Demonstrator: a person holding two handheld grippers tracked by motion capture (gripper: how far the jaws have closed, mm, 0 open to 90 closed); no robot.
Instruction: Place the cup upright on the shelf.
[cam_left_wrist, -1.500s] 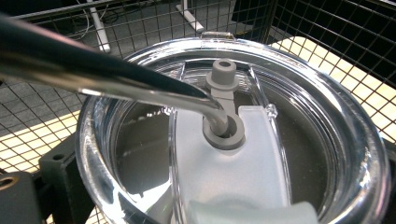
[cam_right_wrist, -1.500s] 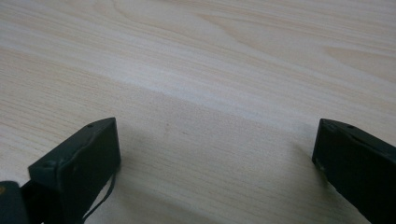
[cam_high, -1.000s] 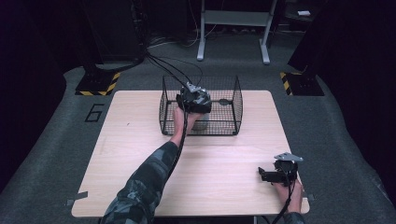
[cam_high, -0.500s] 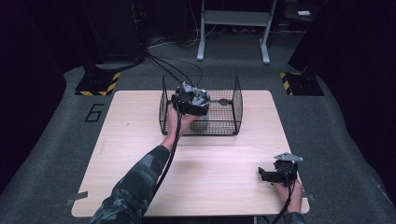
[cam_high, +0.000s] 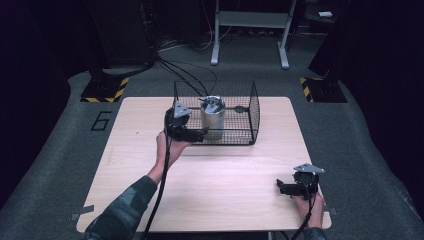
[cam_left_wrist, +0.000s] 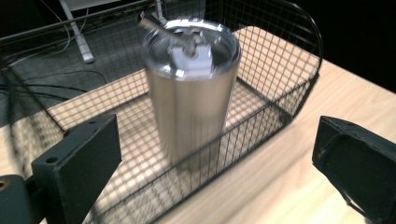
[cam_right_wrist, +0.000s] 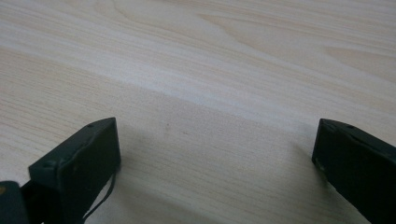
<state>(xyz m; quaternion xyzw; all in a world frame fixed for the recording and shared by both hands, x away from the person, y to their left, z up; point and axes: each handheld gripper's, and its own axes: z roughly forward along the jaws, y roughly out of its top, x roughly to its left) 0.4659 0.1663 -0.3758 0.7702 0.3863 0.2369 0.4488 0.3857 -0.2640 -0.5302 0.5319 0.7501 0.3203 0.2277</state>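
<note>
Left gripper is hovering just outside the near left wall of the wire basket, jaws spread wide and holding nothing. In the left gripper view the basket wall is crossing between the jaws. Straight ahead of that gripper, past the mesh, a steel tumbler is standing upright on the basket floor, its clear lid carrying a handle. From the high view, the tumbler is sitting just beyond the gripper's tips.

Right gripper is resting low, well apart from the basket, jaws wide apart and empty. Ahead of it bare table is lying.
</note>
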